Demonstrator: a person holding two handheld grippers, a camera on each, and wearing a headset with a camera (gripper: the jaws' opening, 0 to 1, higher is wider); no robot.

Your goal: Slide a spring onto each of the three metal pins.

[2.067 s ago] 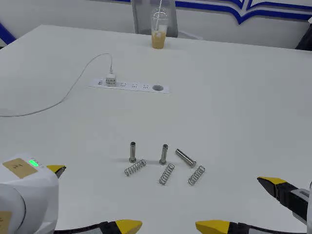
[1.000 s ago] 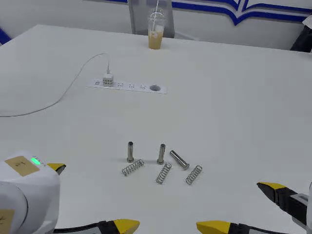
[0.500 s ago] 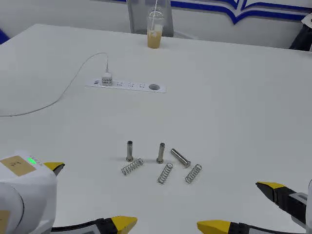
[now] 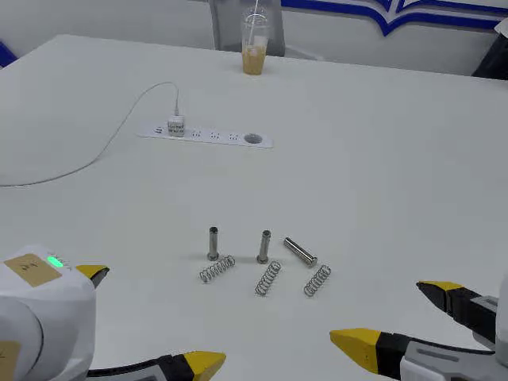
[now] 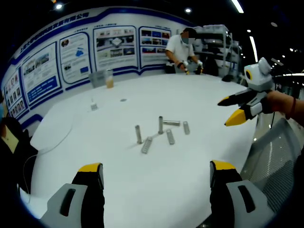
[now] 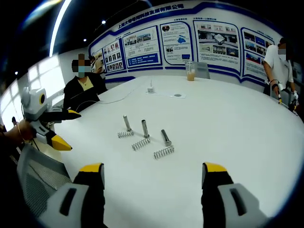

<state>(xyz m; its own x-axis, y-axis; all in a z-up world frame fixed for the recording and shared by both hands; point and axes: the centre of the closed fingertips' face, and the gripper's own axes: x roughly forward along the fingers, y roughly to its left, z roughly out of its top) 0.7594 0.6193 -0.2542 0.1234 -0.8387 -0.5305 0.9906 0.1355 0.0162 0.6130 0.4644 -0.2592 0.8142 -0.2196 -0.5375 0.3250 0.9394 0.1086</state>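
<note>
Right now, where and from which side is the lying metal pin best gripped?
Probably mid-shank on the lying metal pin, from above, pinching across its axis: it lies flat with a bare shank, and its flanged head sits near the nearest spring.

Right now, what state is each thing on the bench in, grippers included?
Left gripper: open, empty.
Right gripper: open, empty.
Left pin: upright, bare.
Middle pin: upright, bare.
Right pin: lying down, bare.
Left spring: lying loose.
Middle spring: lying loose.
Right spring: lying loose.
Cup: upright, part full.
Power strip: charger plugged in.
</note>
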